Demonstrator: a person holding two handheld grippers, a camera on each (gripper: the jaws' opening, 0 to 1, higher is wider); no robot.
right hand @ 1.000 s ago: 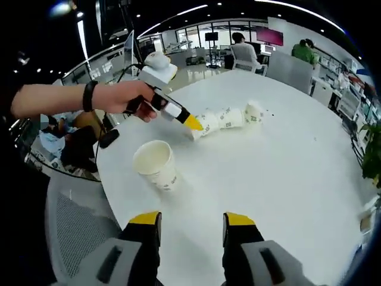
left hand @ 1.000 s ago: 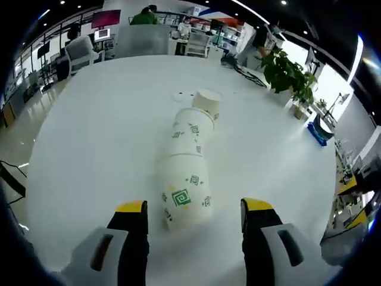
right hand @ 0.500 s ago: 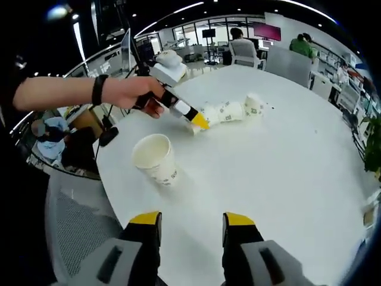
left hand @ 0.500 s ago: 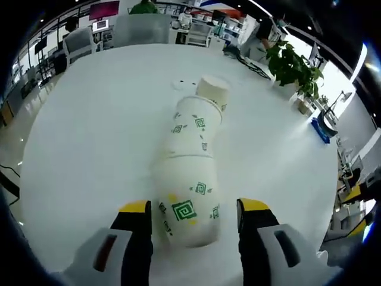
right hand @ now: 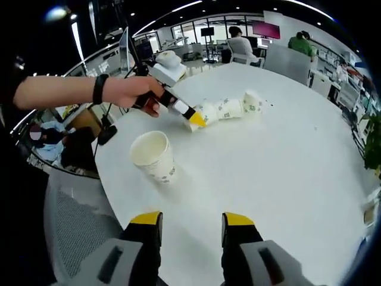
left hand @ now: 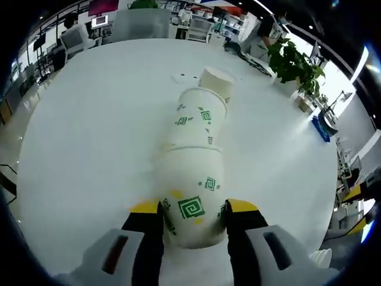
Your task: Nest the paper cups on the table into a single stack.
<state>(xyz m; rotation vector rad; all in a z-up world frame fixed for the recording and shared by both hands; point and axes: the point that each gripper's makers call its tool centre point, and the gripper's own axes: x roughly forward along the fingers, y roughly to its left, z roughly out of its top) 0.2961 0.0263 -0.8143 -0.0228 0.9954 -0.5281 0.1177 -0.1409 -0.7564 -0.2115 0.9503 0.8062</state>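
Note:
A row of nested white paper cups (left hand: pixel 196 161) with green square marks lies on its side on the white round table (left hand: pixel 89 119). My left gripper (left hand: pixel 193 213) is shut on the near end of this row; from the right gripper view I see it at the row's (right hand: pixel 225 110) left end, held by a hand (right hand: pixel 134 92). A single paper cup (right hand: pixel 153 156) stands upright, mouth up, near the table's left edge. My right gripper (right hand: pixel 191 223) is open, low over the table, some way short of that cup.
Office chairs (left hand: pixel 77 46) and desks with people stand beyond the far side of the table. A potted plant (left hand: pixel 290 68) is at the far right. A chair back (right hand: pixel 71 238) sits just off the table edge at the left.
My left gripper has moved forward over the near end of the cup row and its jaws have shut on it. The right gripper has stayed open and hardly moved.

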